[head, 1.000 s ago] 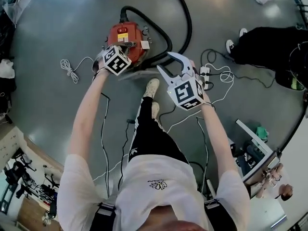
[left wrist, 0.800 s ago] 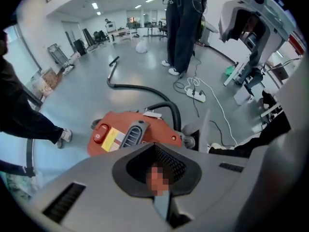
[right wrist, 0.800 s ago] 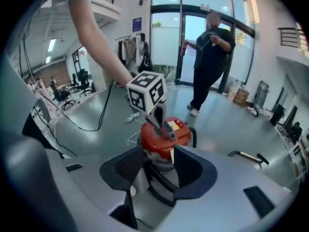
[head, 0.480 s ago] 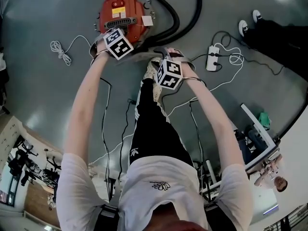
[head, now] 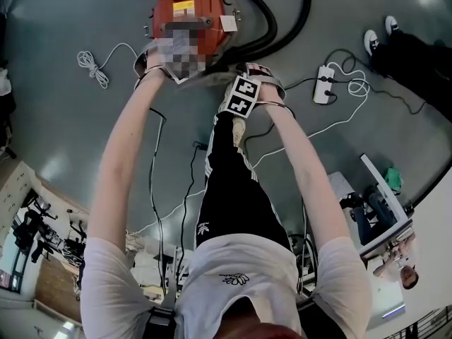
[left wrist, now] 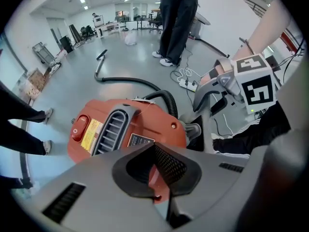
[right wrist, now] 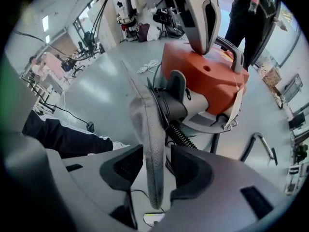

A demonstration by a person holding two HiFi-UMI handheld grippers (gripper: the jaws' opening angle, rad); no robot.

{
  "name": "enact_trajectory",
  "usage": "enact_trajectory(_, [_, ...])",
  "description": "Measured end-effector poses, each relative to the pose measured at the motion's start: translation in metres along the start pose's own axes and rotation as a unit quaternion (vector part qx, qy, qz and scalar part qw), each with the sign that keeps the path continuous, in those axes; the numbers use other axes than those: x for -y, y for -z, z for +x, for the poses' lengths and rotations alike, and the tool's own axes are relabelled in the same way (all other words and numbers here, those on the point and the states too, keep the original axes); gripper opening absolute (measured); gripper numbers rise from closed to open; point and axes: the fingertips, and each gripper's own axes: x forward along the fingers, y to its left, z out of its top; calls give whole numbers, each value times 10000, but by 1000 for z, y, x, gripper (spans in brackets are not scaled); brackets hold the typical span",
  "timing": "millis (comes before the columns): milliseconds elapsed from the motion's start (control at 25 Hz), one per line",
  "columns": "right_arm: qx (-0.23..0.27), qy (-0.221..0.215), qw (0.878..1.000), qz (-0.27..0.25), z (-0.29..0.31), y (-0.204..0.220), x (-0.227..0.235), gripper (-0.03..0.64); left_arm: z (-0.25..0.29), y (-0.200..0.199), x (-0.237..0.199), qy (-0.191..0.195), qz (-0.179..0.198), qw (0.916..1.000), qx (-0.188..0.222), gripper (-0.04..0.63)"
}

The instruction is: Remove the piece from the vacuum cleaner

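The red vacuum cleaner point(head: 210, 2) stands on the grey floor just past my feet. My left gripper point(head: 185, 44) presses down on its top and is shut on a red edge of the body point(left wrist: 145, 124), which shows between the pads point(left wrist: 170, 167). At the vacuum's front end point(right wrist: 207, 81) sits a thin grey mesh-faced piece point(right wrist: 149, 129), seen edge-on. My right gripper point(right wrist: 157, 166) has its jaws on either side of that piece, shut on its rim with only a sliver showing at the right pad. In the head view the right gripper point(head: 244, 78) is beside the left one.
A black hose point(head: 282, 27) loops from the vacuum to the right. On the floor lie a white power strip point(head: 325, 89) with cables and a coiled white cord point(head: 88, 62). Another person point(head: 413, 51) stands at the far right. My own shoe point(head: 236, 122) is just below the grippers.
My right gripper, wide open out to the right a second ago, has swung in to the vacuum's front and closed around the grey piece. The left gripper has stayed on the vacuum.
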Motion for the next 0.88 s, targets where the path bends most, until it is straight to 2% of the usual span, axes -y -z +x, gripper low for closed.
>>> enact_trajectory(80, [-260, 6, 9995, -150, 7, 5, 0, 182, 0, 0, 1, -16, 37, 10000, 1, 5])
enact_trajectory(160, [-448, 38, 9981, -423, 10, 8, -1, 23, 1, 0, 1, -48, 20, 10000, 15, 5])
enact_trajectory(240, [-501, 86, 9971, -573, 10, 7, -3, 21, 1, 1, -1, -57, -49, 10000, 36, 5])
enact_trajectory(640, [-410, -42, 9982, -440, 7, 9, -27, 21, 0, 0, 2, -142, 45, 9998, -137, 5])
enact_trajectory(880, [-349, -49, 9976, -604, 7, 7, -39, 21, 1, 0, 1, -204, -4, 9997, -102, 5])
